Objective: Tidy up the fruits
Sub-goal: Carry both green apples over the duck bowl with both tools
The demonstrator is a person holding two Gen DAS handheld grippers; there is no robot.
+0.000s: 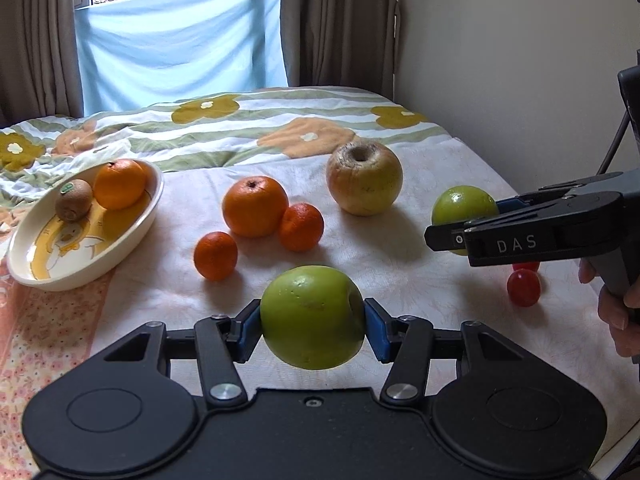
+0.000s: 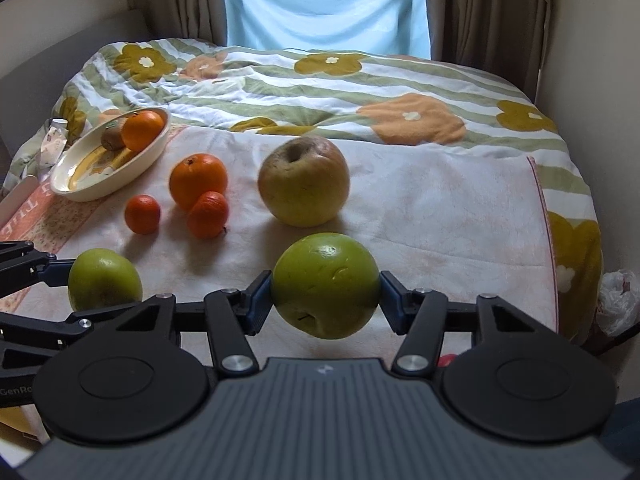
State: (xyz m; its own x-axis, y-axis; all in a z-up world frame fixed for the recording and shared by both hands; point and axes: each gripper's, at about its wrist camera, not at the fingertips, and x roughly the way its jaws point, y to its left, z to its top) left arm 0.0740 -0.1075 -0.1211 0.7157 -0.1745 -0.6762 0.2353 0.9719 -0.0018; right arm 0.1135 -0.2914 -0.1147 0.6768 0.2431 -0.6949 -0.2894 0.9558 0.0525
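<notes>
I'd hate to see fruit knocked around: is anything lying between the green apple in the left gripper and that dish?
The green apple has two small oranges and a big one lying roughly between it and the dish; carried above them, nothing blocks it.

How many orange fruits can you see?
4: one orange in the dish beside the kiwi; a big orange and two small ones on the bed.

both wrist views look forward and downward along their own fingers, close over the bed [image 1: 400,264], facing the curtained window [image 1: 180,40] at the top of the frame. both share the plate [image 1: 24,264] at left and the loose fruit mid-frame.
</notes>
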